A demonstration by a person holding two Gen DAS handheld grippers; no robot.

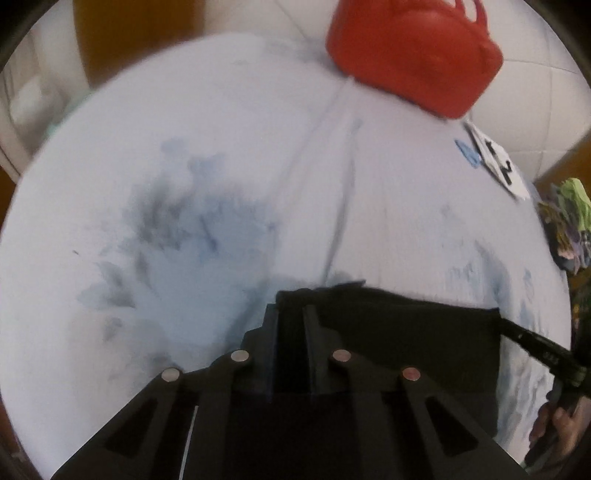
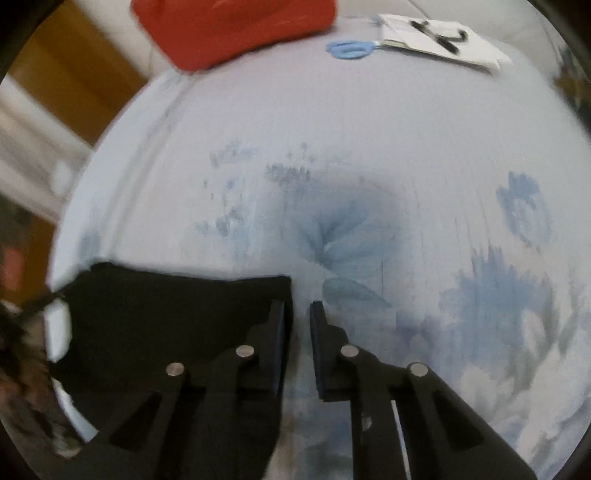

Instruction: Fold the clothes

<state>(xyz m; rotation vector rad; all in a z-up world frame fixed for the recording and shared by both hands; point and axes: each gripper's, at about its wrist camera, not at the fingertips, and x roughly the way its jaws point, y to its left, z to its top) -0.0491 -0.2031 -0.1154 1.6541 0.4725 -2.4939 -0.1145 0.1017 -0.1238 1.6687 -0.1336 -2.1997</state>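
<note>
A black garment (image 1: 406, 328) lies folded on a pale blue flowered sheet (image 1: 221, 166). My left gripper (image 1: 291, 310) is shut on the garment's left edge, with cloth between its fingers. In the right wrist view the garment (image 2: 166, 314) lies to the left. My right gripper (image 2: 297, 308) has a narrow gap between its fingers and holds nothing; its left finger rests at the garment's right corner. The right gripper also shows at the right edge of the left wrist view (image 1: 532, 341), at the garment's far corner.
A red bag (image 1: 413, 48) sits at the far edge of the sheet, seen too in the right wrist view (image 2: 229, 26). A white paper with black marks (image 2: 439, 37) and blue scissors (image 2: 351, 50) lie beside it. A heap of colourful clothes (image 1: 569, 221) lies at the right.
</note>
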